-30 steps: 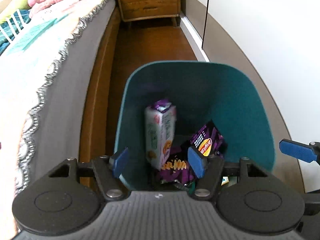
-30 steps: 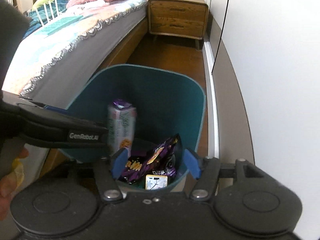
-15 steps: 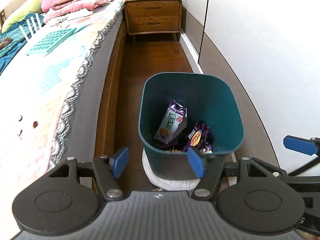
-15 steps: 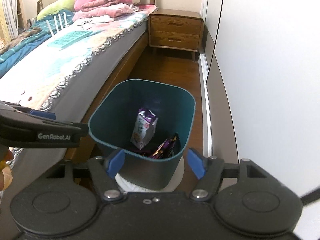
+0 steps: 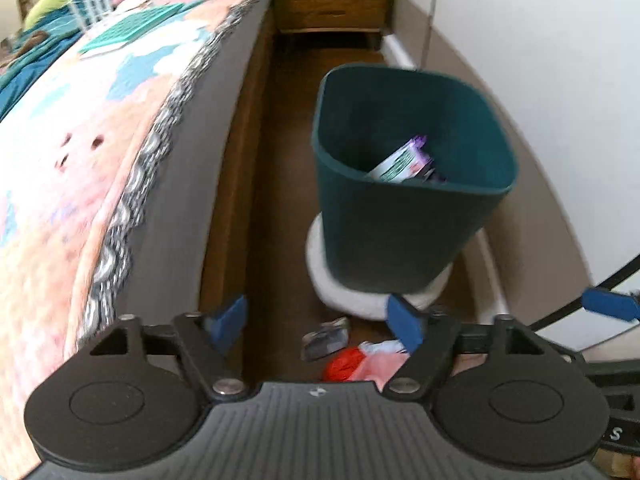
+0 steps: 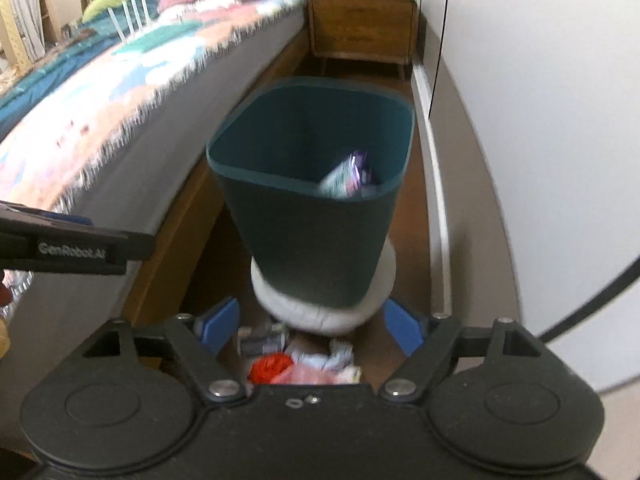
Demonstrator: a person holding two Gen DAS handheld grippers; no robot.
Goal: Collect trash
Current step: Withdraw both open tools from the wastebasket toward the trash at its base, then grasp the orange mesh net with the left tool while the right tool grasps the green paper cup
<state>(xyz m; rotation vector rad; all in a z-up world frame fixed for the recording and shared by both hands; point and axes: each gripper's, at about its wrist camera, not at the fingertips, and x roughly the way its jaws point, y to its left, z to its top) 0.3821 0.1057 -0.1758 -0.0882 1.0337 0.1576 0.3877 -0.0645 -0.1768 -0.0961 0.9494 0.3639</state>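
Observation:
A teal waste bin (image 5: 404,236) (image 6: 316,240) stands on a round white pad (image 5: 360,300) on the wooden floor between bed and wall, with snack wrappers (image 5: 404,162) (image 6: 348,176) inside. On the floor in front of it lie loose scraps: a grey wrapper (image 5: 324,340) (image 6: 260,340), a red crumpled piece (image 5: 344,366) (image 6: 270,366) and pink-white plastic (image 5: 380,360) (image 6: 316,368). My left gripper (image 5: 316,322) hangs above these scraps, jaws opening, nothing between them. My right gripper (image 6: 310,326) is likewise above them, jaws opening and empty. The right gripper's blue fingertip (image 5: 608,304) shows in the left wrist view.
A bed (image 5: 100,140) with a patterned spread and wooden frame runs along the left. A wooden nightstand (image 5: 332,0) stands at the far end. White wardrobe doors (image 6: 540,120) line the right side. The floor strip between is narrow.
Both grippers have pulled back from over the bin, which now sits farther away. Floor scraps have come into view beneath them. Both pairs of jaws stand wider.

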